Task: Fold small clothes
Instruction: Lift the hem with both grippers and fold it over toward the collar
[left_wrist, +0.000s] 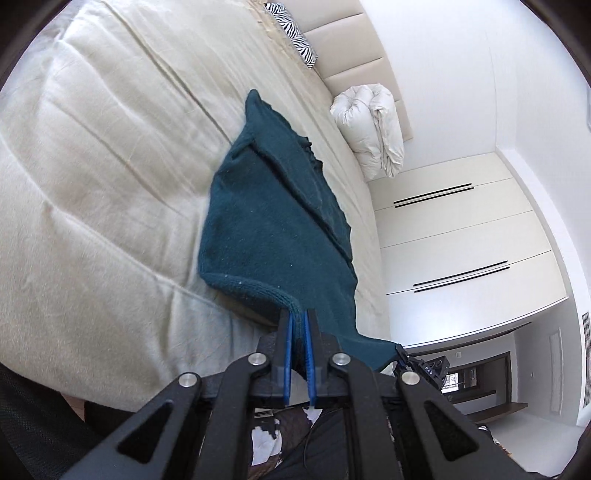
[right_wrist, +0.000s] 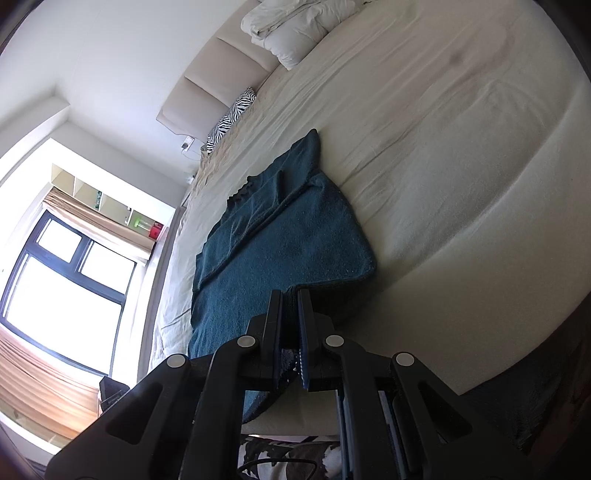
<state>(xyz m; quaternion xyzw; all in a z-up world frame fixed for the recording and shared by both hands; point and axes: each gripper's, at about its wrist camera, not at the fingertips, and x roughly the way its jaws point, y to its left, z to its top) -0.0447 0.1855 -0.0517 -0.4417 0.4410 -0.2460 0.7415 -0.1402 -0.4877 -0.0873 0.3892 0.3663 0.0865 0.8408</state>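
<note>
A dark teal knitted garment (left_wrist: 273, 206) lies on a cream bed sheet (left_wrist: 103, 155), its far part folded over with a sleeve laid across. My left gripper (left_wrist: 298, 314) is shut on the near hem of the garment, which is lifted off the sheet at that corner. In the right wrist view the same teal garment (right_wrist: 280, 240) stretches away from my right gripper (right_wrist: 290, 293), which is shut on another part of the near hem. The right gripper's black body (left_wrist: 421, 365) shows at the garment's far corner in the left wrist view.
A rolled white duvet (left_wrist: 369, 129) and a zebra-striped pillow (left_wrist: 291, 33) rest by the padded headboard (left_wrist: 354, 55). White wardrobe doors (left_wrist: 461, 229) stand beyond the bed. A window (right_wrist: 62, 273) with a blind is on the other side.
</note>
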